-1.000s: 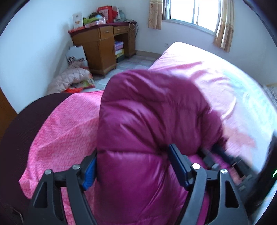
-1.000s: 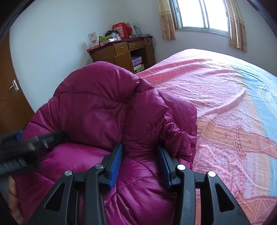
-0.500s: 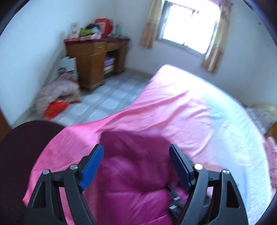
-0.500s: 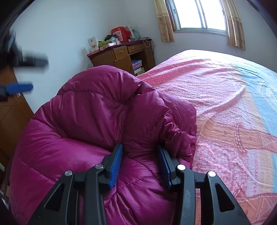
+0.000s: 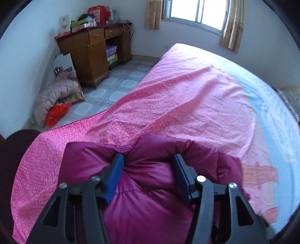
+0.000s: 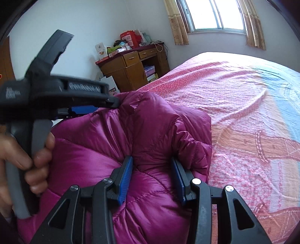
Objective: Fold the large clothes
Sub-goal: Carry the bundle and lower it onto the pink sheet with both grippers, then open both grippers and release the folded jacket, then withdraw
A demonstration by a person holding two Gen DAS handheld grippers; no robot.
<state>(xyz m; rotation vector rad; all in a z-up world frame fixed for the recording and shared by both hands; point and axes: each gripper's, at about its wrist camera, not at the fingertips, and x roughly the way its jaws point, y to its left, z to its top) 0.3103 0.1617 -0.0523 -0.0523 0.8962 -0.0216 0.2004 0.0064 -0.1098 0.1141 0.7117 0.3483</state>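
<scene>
A puffy magenta down jacket point(image 5: 150, 187) lies bundled on the near end of the pink bedspread point(image 5: 187, 97). My left gripper point(image 5: 148, 159) presses down into the jacket's far edge, its blue pads squeezing a thick fold between them. In the right wrist view the jacket point(image 6: 150, 131) fills the near left, and my right gripper point(image 6: 151, 161) is shut on a bulky fold of it. The left gripper's body and the hand holding it point(image 6: 37, 112) show at the left of that view, over the jacket.
A wooden desk point(image 5: 93, 50) with boxes on top stands by the far wall under a curtained window point(image 5: 198, 13). A beige quilted bundle and an orange bag point(image 5: 56, 99) lie on the tiled floor. A dark chair edge point(image 5: 15, 146) is at the near left.
My left gripper let go of the jacket, lifted up and away, then came back down onto its far edge and closed on a fold. The right gripper has held still.
</scene>
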